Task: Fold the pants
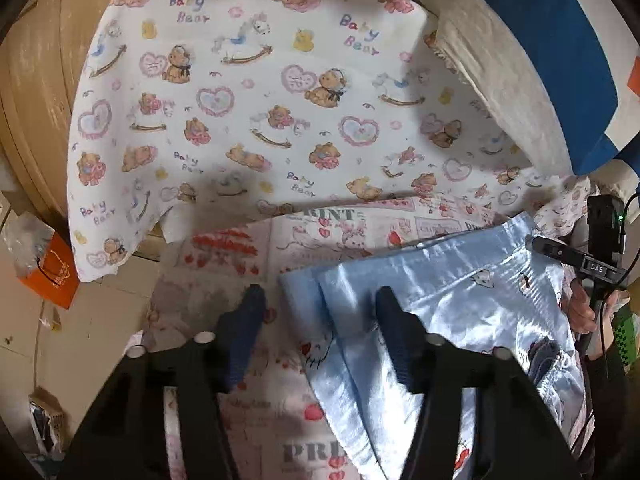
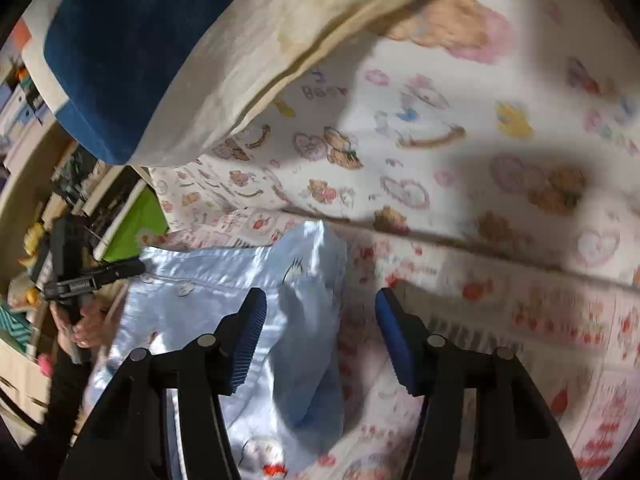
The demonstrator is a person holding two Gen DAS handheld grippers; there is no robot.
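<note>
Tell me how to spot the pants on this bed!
Start at the big white bedsheet printed with teddy bears and hearts. Nearer lies a pink-and-red cartoon-print cloth, and on it sit the shiny pale blue satin pants. They are the only glossy, plain blue fabric; everything around is matte, white and busily patterned.

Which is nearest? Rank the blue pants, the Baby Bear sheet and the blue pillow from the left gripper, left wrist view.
1. Blue pants: between the left gripper's fingertips.
2. Baby Bear sheet: ahead, beyond the pants.
3. Blue pillow: farthest, upper right.
</note>
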